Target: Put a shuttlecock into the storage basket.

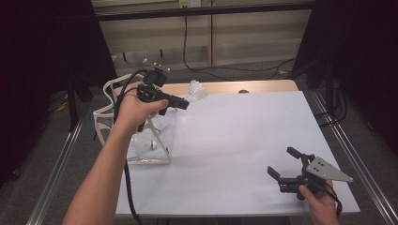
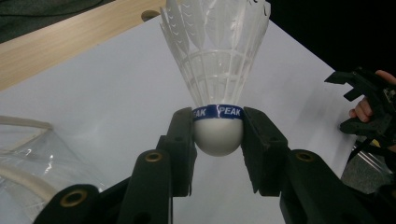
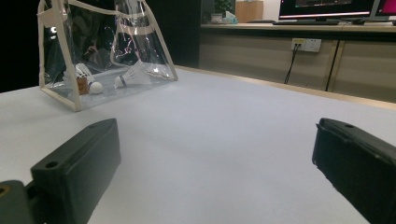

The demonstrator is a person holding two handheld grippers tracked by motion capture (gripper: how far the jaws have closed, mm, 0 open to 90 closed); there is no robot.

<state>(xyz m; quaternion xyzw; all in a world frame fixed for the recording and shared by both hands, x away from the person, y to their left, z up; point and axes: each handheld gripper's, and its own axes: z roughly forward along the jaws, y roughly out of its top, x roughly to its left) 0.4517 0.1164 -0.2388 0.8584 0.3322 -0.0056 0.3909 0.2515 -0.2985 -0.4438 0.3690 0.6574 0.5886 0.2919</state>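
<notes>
- One shuttlecock (image 2: 218, 70) clamped by its white cork in your left gripper (image 2: 218, 135), feathers pointing away, held above table (image 1: 234, 140) near its far-left edge.
- Clear bag (image 3: 100, 51) just beside, w/ more shuttlecocks inside.
- Your right gripper (image 1: 285, 165): jaws wide apart, nothing between, low at near-right corner.

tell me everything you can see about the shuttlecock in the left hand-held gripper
The shuttlecock has a white rounded cork base, a blue band reading PEAK and a translucent white plastic-looking skirt with ribbed vanes. The left hand-held gripper clamps its base on both sides, skirt pointing away from the jaws, held in the air above the white table near the clear bag.
</notes>
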